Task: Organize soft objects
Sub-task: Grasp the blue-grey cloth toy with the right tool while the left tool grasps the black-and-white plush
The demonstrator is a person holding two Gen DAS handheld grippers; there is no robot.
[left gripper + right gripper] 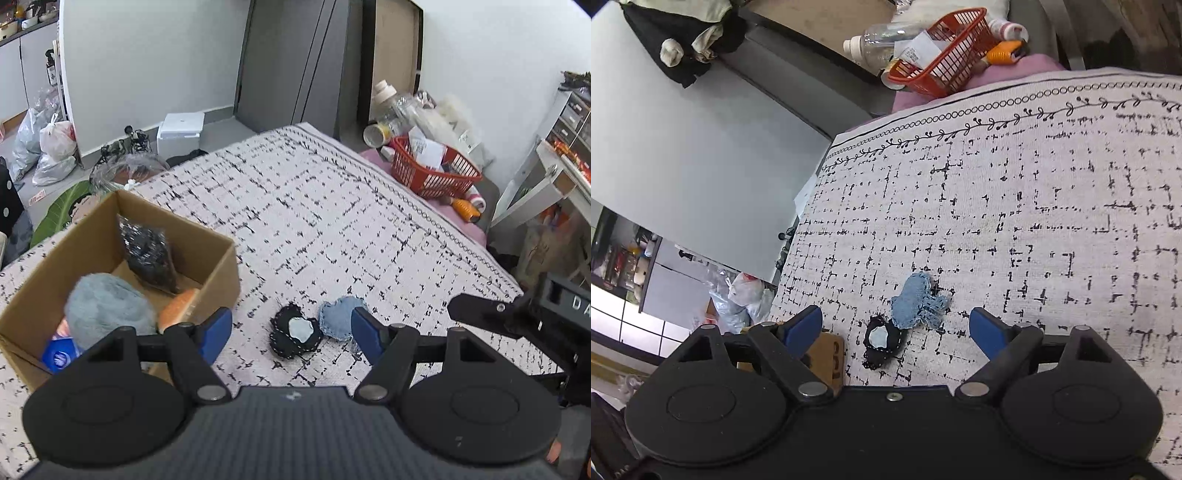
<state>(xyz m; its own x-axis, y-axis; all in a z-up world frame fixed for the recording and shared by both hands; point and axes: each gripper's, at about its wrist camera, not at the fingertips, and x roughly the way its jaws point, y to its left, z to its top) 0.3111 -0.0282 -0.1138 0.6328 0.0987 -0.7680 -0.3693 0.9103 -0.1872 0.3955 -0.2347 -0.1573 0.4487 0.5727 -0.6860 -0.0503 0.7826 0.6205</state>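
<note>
On the bed (314, 206), two patches (295, 334) lay touching side by side, just right of the box (221, 273), which held a pouch (149, 254), a plush (105, 310) and other items, while the basket (432, 173) stood at the far corner.

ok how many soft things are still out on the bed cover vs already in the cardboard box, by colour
On the bed cover:
black stitched pad: 1
light blue denim pad: 1
In the cardboard box:
grey-blue fluffy item: 1
black pouch: 1
orange item: 1
blue item: 1
Total: 6
</note>
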